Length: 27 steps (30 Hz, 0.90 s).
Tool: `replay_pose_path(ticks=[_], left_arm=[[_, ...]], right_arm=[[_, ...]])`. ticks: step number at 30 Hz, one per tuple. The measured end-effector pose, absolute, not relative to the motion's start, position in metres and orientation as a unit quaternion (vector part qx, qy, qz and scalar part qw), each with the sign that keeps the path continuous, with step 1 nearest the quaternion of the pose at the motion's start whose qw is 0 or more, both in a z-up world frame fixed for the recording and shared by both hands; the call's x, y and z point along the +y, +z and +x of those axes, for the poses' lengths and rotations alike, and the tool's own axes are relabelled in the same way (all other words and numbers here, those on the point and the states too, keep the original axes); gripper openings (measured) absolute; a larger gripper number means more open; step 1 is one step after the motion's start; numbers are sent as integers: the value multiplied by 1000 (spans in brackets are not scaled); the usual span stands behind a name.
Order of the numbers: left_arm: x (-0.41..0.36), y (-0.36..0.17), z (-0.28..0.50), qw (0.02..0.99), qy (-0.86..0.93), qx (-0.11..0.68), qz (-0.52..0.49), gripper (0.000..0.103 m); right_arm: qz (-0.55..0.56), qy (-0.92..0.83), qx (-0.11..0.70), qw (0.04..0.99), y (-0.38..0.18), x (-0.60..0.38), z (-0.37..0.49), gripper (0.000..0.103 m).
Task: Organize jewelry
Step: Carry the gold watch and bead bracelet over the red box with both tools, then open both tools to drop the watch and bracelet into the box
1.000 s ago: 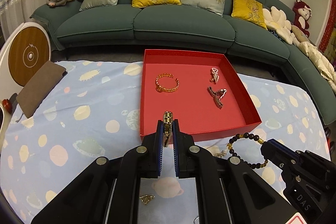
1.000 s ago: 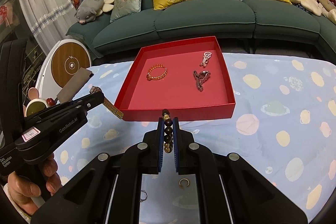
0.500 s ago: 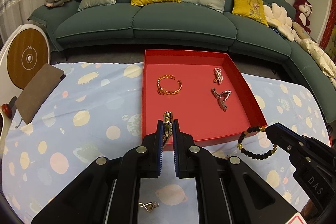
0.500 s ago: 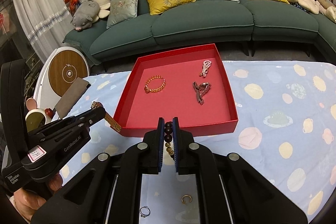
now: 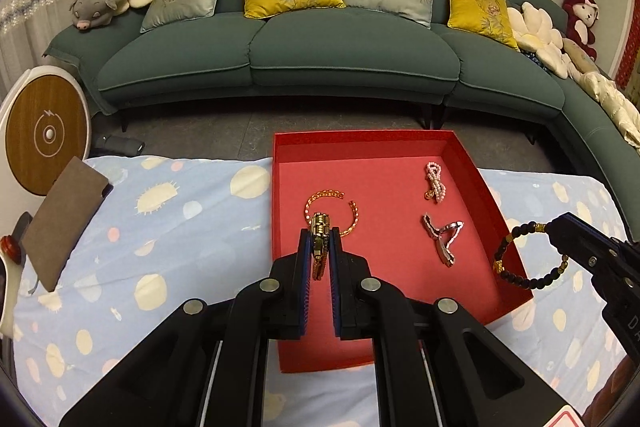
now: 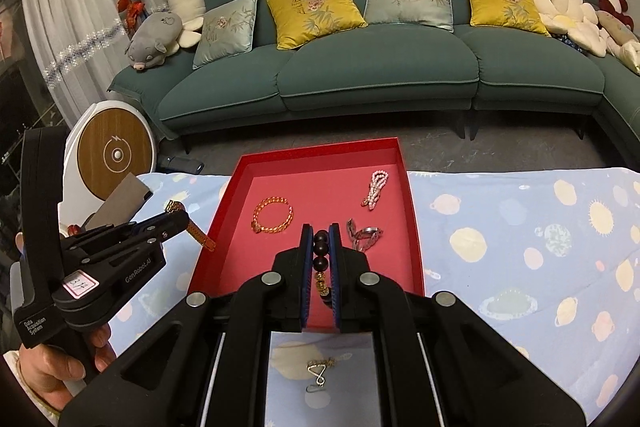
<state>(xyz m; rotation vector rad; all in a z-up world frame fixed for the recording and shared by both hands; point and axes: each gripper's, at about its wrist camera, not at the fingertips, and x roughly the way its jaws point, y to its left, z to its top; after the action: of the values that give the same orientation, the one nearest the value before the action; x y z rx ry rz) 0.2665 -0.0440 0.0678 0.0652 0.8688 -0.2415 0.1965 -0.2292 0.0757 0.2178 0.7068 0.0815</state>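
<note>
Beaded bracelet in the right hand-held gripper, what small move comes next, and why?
Probably lower it a little and open. The right hand-held gripper is shut on the beaded bracelet, which hangs over the red tray near its right wall, apart from the silver bracelet, so it looks ready to release.

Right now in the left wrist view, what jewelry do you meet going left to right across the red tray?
Gold chain bracelet → pink bead strand → silver bracelet → dark bead bracelet, held at the tray's right rim.
</note>
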Motion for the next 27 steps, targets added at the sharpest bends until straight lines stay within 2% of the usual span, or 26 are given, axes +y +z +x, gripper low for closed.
replay_pose_path(ticks=[10,13,14,15,17,19,27], left_arm=[[-62,35,284,896,-104,429,51,7],[-62,28,286,891,-105,439,42,14],[-61,27,286,891,-103,440,40,21],[-59,27,285,892,-99,440,38,31],[-56,27,283,893,-97,437,32,39],[-50,28,280,895,-93,435,27,41],[-17,40,253,896,-79,437,1,41]], right_arm=[[95,28,386,917,31,-234,228,7],[93,21,398,913,19,-242,232,7],[95,21,402,911,16,-244,232,7],[97,19,403,910,14,-246,233,9],[99,11,400,911,14,-250,232,14],[102,4,396,913,16,-253,230,34],[97,-4,370,924,40,-254,207,36]])
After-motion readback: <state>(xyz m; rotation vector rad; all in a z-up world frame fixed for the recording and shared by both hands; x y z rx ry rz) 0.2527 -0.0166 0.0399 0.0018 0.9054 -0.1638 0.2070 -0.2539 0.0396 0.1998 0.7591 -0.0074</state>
